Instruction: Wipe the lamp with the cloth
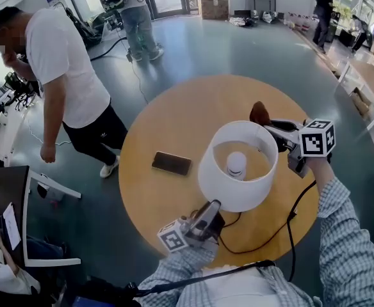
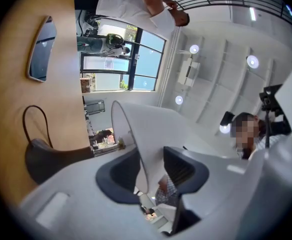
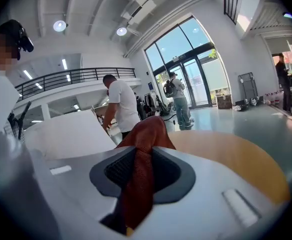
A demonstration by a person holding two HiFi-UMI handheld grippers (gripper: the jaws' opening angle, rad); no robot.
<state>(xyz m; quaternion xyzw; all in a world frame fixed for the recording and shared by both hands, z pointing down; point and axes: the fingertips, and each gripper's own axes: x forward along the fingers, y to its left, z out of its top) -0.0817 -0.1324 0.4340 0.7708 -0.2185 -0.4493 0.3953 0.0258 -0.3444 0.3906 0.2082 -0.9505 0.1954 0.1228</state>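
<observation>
Clamping a rust-red cloth (image 3: 145, 134), the right hand-held gripper (image 3: 141, 169) has its jaws closed on the fabric, which bunches up past their tips. The lamp (image 1: 237, 164) stands just to this gripper's left, its white shade (image 1: 228, 194) close by the cloth. The left hand-held gripper (image 2: 146, 171) points up at the shade's lower rim. Its jaws stand partly apart astride the thin wall, with a gap showing at one pad. Beyond the left hand-held gripper a phone (image 1: 171, 163) lies on the round bench (image 1: 168, 120), and a black cord (image 1: 270, 235) trails beside the gripper.
</observation>
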